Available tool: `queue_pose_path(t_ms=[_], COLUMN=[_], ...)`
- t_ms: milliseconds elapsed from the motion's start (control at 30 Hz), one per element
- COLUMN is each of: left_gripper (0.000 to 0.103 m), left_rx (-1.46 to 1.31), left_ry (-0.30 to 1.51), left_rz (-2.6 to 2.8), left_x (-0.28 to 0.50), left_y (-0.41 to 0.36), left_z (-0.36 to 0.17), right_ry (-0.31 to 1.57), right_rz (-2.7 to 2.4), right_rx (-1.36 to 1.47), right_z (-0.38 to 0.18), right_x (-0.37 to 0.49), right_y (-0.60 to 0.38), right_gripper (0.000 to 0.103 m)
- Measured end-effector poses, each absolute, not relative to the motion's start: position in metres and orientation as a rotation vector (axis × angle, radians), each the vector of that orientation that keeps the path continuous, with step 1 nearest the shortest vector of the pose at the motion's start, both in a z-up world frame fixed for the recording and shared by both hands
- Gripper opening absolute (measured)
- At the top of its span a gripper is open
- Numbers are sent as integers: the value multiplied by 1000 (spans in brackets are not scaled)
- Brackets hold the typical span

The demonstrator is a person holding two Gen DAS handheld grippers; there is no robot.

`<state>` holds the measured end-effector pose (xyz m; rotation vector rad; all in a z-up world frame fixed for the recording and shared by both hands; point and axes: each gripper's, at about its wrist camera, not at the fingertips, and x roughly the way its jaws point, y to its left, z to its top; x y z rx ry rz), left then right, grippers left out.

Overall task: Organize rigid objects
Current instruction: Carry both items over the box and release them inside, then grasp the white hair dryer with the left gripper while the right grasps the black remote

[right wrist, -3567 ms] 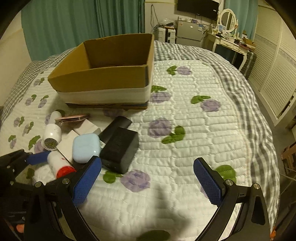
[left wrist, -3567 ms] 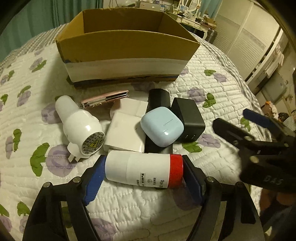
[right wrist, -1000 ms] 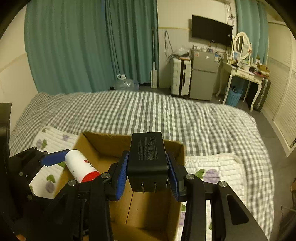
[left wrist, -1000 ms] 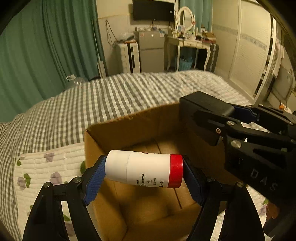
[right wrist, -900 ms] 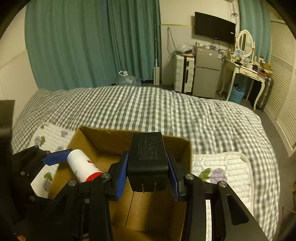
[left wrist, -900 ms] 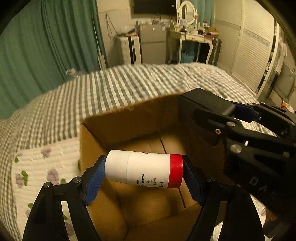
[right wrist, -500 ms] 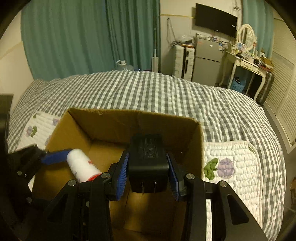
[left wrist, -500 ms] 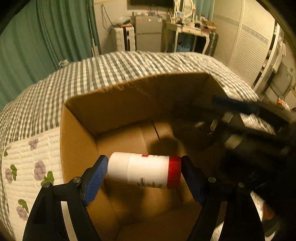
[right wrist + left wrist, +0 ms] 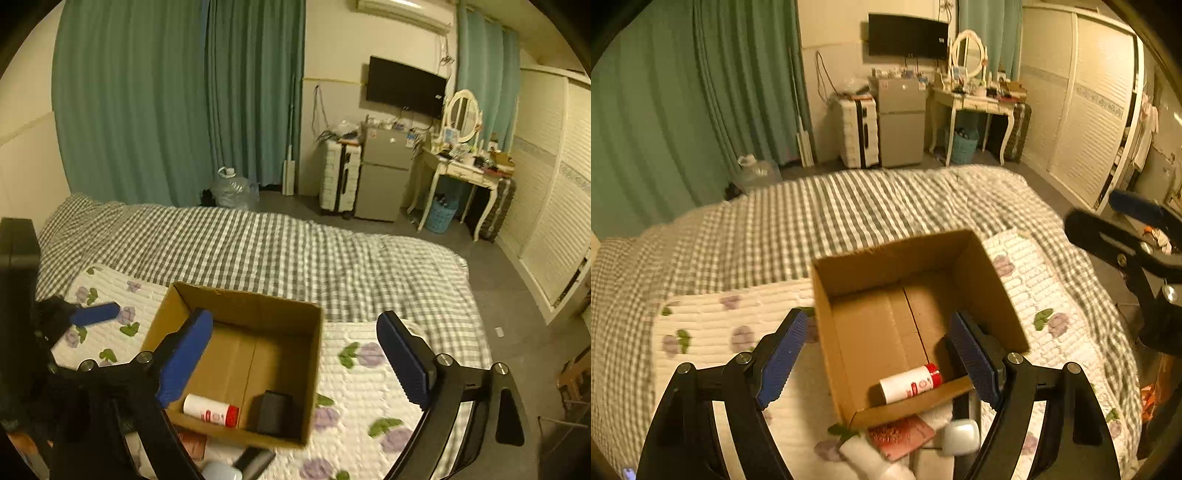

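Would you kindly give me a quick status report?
Both tongs open, left and right. Bottle and charger in box. Nothing blocking.

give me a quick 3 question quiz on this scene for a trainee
1. True or false: the white bottle with the red cap lies inside the cardboard box.
2. What lies beside it in the box? A) black charger B) a mug C) a spoon
3. Fill in: both the left gripper and the right gripper are ____.

Key: 1 true. 2 A, the black charger. 3 open.
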<state>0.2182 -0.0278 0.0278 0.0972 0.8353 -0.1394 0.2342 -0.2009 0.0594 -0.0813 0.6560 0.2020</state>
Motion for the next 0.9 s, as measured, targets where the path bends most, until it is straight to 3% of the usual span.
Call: queue_pose_path(t_ms=[200,400,600,900], left_gripper=[82,83,83,83], left_rx=[89,94,84,19], left_ry=[763,711,737,898], left_rz=[-112,-98,-55,4], left_x=[172,122,93,86], left_y=[-18,-3,12,29], left_z=[72,89,54,-54], right_ry=[622,602,672,840], right_rz=[198,208,212,216], right_rx=[-72,-66,-69,-106], right_z=[97,104,62,-47], right_x=[175,121,97,90], right_y=[-211,-208,-198,-172], right_gripper=[94,103,103,103])
